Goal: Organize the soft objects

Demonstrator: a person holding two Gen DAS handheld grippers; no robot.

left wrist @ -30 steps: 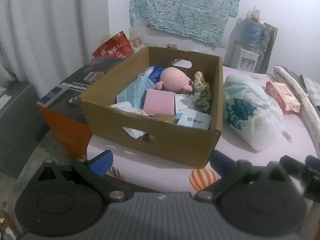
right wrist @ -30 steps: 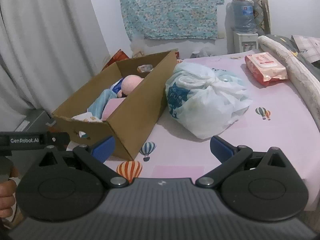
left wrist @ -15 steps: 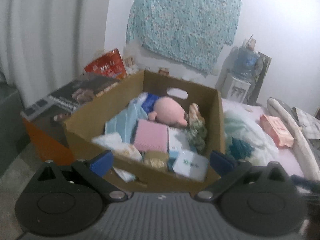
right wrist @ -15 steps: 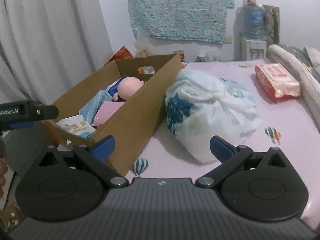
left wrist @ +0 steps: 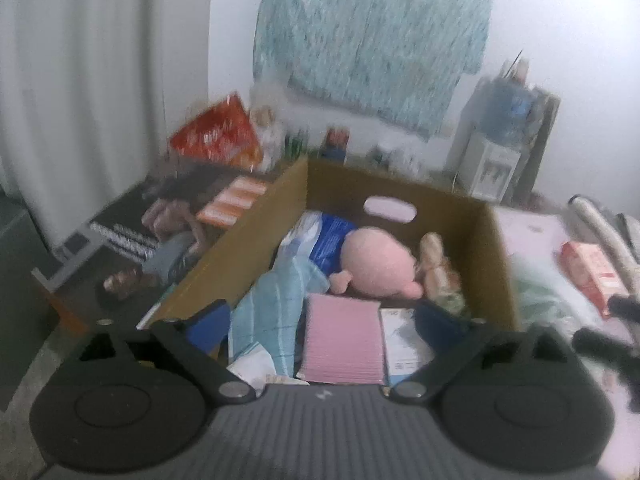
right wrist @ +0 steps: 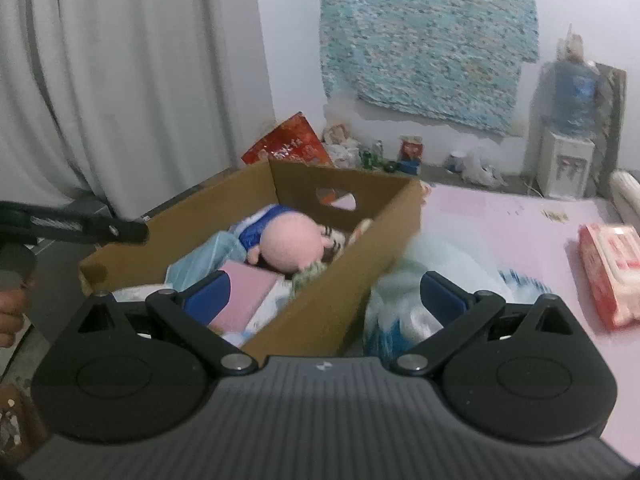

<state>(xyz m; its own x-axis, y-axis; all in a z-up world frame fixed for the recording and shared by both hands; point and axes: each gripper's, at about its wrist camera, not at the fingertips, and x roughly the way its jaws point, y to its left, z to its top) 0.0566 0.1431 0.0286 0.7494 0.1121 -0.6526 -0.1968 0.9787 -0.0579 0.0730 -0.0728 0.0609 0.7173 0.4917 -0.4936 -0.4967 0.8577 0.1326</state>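
a: why does the left gripper hang over the cardboard box?

b: probably choosing. fingers apart, empty. pink plush lies inside. right gripper likewise spread.

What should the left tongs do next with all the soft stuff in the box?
Probably dip down a little toward the pink pad and close on it. The left tongs are open and empty, hanging over the near end of the cardboard box, with the pad lying flat on top right between the fingers. The pink plush toy sits farther back, so it seems a longer reach.
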